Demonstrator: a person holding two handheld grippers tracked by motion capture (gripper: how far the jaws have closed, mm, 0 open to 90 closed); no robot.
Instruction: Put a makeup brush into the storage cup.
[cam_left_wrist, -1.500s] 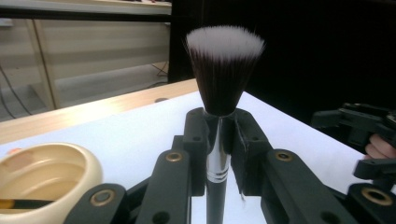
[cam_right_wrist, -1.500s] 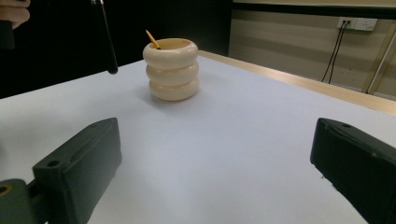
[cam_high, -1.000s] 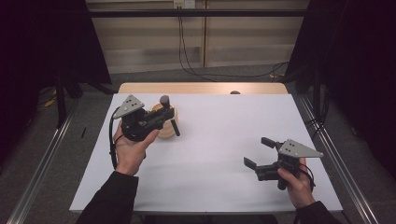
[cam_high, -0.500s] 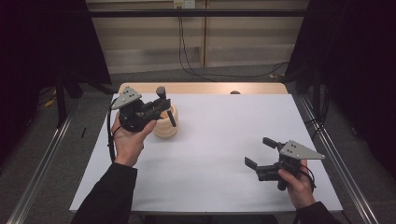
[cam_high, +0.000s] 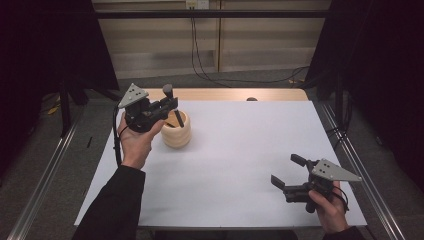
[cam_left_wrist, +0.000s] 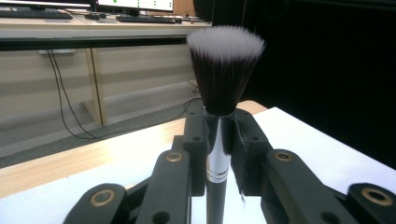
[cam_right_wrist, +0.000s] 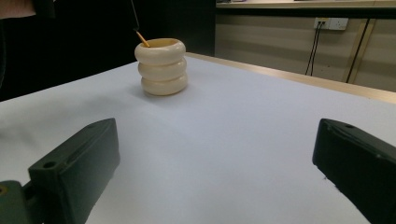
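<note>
While the left hand-held gripper (cam_high: 169, 102) clamps the brush (cam_left_wrist: 225, 65), the cream holder (cam_high: 176, 129) stands just beside; right one (cam_high: 289, 172) gapes empty.

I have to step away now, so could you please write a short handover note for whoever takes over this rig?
Left gripper: jaws shut on the makeup brush, bristles up, held above the cream ribbed holder.
Right gripper: jaws open, holding nothing, low over the white table near its front right.
Done: brush gripped, handle tip at the holder's mouth.
Left: whether it goes in or comes out I cannot tell; then release.
</note>
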